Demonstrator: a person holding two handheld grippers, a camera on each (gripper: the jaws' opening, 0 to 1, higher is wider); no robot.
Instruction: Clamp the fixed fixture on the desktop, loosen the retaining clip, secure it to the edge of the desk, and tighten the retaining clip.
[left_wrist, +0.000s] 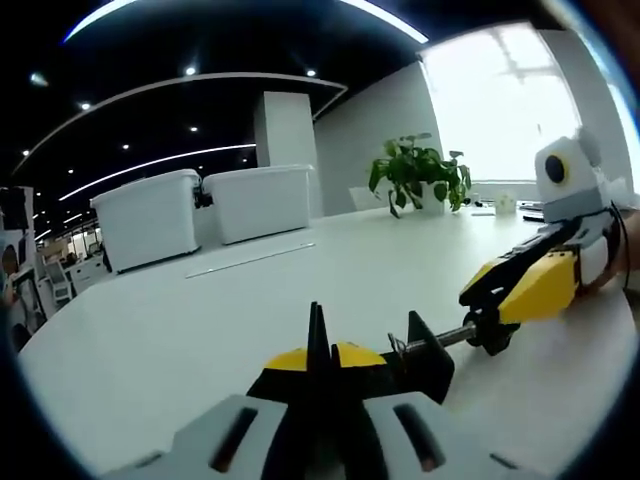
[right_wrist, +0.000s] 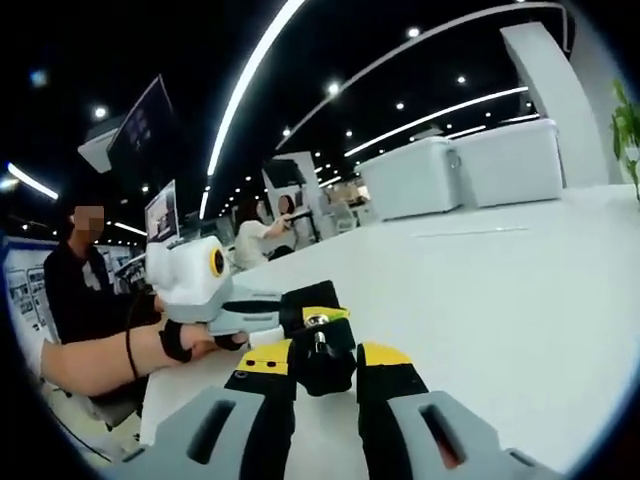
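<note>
The black clamp fixture (left_wrist: 425, 358) lies low over the white desk (left_wrist: 200, 330), its threaded screw (left_wrist: 455, 338) pointing right. In the left gripper view my left gripper (left_wrist: 318, 345) has its black and yellow jaws pressed together on the fixture's body. My right gripper (left_wrist: 490, 322) comes in from the right and pinches the black knob (left_wrist: 497, 335) at the screw's end. In the right gripper view that right gripper (right_wrist: 322, 368) is shut on the black knob (right_wrist: 322, 372). Just behind it, the left gripper (right_wrist: 300, 310) holds the fixture near the desk's left edge.
Two white lidded bins (left_wrist: 150, 215) (left_wrist: 262, 200) stand at the far side of the desk, with a potted plant (left_wrist: 418, 170) by the window. A person's forearm (right_wrist: 95, 360) reaches in from the left. Other people (right_wrist: 255, 240) sit at desks with monitors (right_wrist: 145, 125) beyond.
</note>
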